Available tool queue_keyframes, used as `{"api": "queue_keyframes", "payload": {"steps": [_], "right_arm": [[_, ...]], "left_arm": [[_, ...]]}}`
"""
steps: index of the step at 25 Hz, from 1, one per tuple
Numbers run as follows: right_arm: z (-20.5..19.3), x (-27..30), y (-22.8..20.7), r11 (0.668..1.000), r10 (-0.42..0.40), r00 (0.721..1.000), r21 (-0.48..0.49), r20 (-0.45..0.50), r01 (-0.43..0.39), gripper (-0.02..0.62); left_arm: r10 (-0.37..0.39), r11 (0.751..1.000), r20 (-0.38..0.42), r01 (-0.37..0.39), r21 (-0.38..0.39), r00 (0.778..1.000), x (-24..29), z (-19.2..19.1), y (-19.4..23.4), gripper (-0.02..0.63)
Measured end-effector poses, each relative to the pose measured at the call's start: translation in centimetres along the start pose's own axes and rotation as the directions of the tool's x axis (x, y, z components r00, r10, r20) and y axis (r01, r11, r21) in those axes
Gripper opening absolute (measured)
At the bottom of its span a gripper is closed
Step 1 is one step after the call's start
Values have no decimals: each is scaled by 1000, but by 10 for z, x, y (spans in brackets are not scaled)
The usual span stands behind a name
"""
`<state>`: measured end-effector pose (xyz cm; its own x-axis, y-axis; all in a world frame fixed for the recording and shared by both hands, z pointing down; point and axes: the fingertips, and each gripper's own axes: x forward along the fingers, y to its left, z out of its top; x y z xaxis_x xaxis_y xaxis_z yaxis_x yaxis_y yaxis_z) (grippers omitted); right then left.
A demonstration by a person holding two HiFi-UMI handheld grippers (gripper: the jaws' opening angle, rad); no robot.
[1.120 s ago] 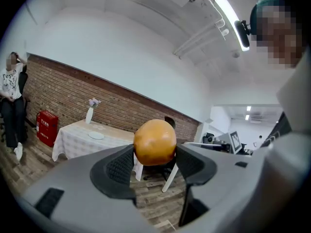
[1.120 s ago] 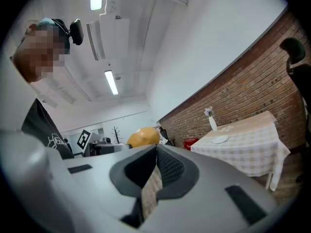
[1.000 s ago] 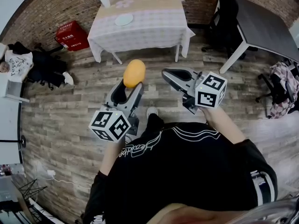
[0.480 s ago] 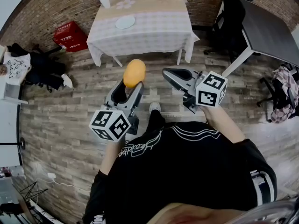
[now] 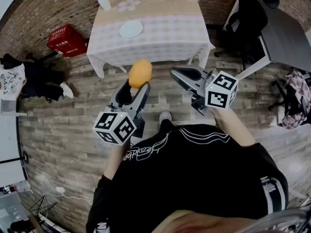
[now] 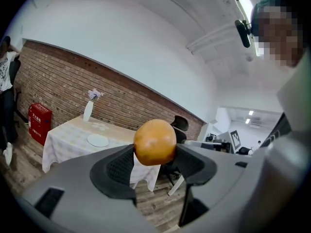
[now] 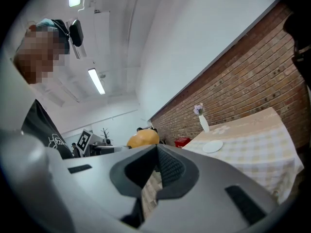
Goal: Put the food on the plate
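a cloth-covered tabletop [image 5: 165, 23] is seen ahead. short of it, the left gripper [image 5: 138, 84] and right gripper [image 5: 177, 73] are held; the right's jaws are pressed together, empty. a white plate [image 5: 131, 29] is set on the tabletop. a round orange fruit [image 5: 140, 73] is clamped in the left jaws.

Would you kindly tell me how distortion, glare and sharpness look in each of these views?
Head view: heavy fisheye bends the brick wall and table, under even light. Left gripper view: the orange fruit is sharp with a soft sheen; a ceiling lamp glares. Right gripper view: a strip light blows out; the plate is small but clear.
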<state>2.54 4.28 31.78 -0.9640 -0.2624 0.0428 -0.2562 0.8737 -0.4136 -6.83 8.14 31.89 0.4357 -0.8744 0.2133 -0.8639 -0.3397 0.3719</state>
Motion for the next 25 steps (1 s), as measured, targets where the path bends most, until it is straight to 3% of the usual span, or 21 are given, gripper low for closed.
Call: {"api": "queue_keyframes", "payload": {"steps": [11, 25], "right_arm": [[35, 100, -99, 997, -62, 998, 35, -23, 62, -3], [20, 139, -164, 990, -92, 994, 99, -51, 97, -3]], "left_arm": [[-34, 999, -37, 33, -15, 999, 82, 50, 114, 265], [-39, 999, -99, 40, 15, 994, 148, 47, 171, 265]]}}
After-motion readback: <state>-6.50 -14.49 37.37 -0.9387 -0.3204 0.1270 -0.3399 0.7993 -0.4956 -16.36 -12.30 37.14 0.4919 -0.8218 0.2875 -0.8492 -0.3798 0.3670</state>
